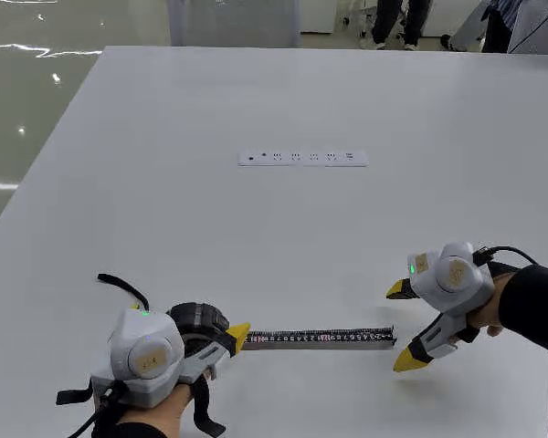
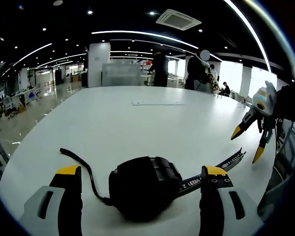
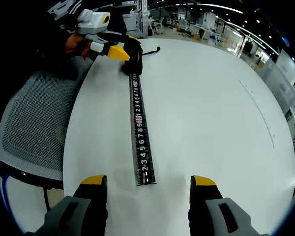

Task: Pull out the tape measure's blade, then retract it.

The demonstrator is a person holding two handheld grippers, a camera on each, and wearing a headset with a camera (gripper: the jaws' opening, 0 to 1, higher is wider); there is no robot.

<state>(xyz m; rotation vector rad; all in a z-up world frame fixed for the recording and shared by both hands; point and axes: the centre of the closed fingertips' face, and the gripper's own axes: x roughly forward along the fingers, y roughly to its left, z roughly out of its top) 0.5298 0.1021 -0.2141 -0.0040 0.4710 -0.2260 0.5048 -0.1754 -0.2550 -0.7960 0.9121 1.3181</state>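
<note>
A black tape measure case (image 1: 199, 321) lies on the white table (image 1: 283, 228) at the near left, its black strap (image 1: 123, 285) trailing to the left. Its dark blade (image 1: 320, 338) is drawn out flat along the table to the right. My left gripper (image 2: 142, 172) is open, with a jaw on either side of the case (image 2: 145, 189) and a gap at both sides. My right gripper (image 1: 405, 326) is open at the blade's free end. In the right gripper view that blade end (image 3: 145, 178) lies between the jaws, touching neither.
A white power strip (image 1: 302, 158) lies further back on the table. People stand beyond the far edge (image 1: 393, 23). A grey mesh chair (image 3: 34, 128) sits by the table's near side. Wide bare tabletop spreads around the tape.
</note>
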